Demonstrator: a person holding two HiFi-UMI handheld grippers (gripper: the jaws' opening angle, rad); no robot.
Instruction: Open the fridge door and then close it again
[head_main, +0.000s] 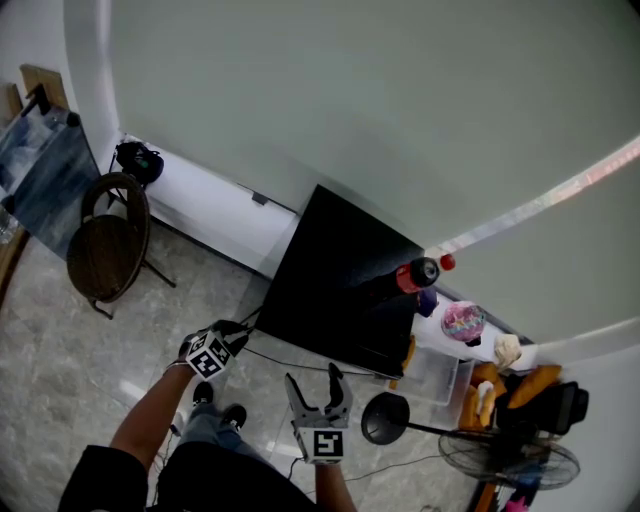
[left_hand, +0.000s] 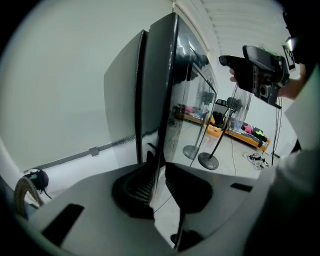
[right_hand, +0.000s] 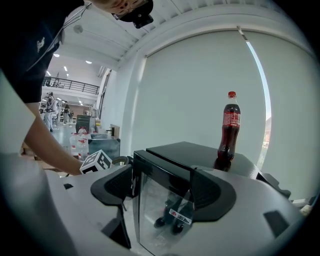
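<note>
Bare grey tiled floor (head_main: 60, 360) lies open to the left of and in front of a black mini fridge (head_main: 340, 280) backed against a white wall (head_main: 350, 100); its glass door (right_hand: 160, 210) faces near. A brown round chair (head_main: 105, 250) stands far left. To the right, a black round stand base (head_main: 385, 418), a clear plastic box (head_main: 440, 372) and a wire-grilled floor fan (head_main: 510, 460) crowd the floor. A red-capped cola bottle (head_main: 412, 277) takes up the fridge top's far right.
</note>
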